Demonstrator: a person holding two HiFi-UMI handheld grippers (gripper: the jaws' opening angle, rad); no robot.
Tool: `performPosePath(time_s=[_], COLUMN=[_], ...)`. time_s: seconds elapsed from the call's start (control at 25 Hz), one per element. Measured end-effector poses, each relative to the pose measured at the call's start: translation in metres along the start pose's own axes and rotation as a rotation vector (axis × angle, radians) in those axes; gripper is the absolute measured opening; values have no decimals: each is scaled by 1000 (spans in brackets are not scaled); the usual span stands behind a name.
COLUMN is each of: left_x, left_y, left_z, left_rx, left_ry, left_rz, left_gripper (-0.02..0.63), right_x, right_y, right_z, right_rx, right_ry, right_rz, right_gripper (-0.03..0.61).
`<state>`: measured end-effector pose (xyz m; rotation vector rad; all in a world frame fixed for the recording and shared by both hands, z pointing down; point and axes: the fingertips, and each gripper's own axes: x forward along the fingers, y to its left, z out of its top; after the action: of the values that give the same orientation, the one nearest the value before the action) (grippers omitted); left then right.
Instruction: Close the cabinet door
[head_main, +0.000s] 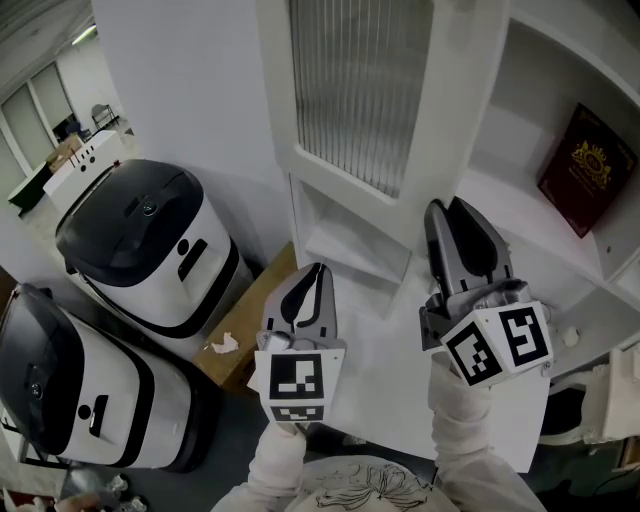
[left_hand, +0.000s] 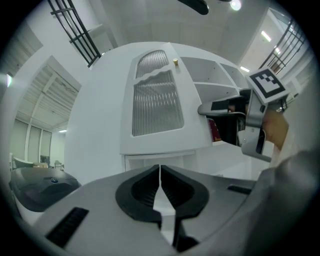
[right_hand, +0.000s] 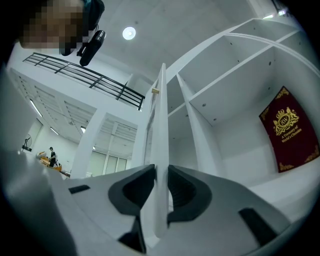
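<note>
1. Your right gripper (right_hand: 161, 170) has its jaws closed around the free edge of the cabinet door (right_hand: 161, 125), with a pad against each face
2. Your left gripper (left_hand: 160, 167) has its jaws together with nothing between them, and it sits low in front of the door's ribbed glass panel (head_main: 370, 90)
3. The door stands swung out from the open shelves (head_main: 520, 190), where a red book (head_main: 587, 168) leans

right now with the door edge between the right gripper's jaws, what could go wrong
The right gripper holds the cabinet door only at its thin edge, so it may slip off mid-swing. Its inner side may also get pinched against the shelves as the door shuts.
</note>
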<state>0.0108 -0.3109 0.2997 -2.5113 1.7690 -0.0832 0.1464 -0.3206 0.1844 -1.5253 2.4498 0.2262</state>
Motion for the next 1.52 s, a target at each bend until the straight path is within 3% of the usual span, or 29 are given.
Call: performPosePath(time_s=[1.04, 1.52], left_x=[50, 60], left_y=[-14, -15], left_z=[-2, -2], left_rx=[17, 17], left_ry=[13, 14], left_rz=[-27, -36], left_gripper=[11, 11], right_x=[25, 34], right_y=[-54, -68], right_z=[-8, -12], right_rx=[-144, -154], right_ry=[14, 26], right_rz=[-170, -239], right_gripper=[94, 86])
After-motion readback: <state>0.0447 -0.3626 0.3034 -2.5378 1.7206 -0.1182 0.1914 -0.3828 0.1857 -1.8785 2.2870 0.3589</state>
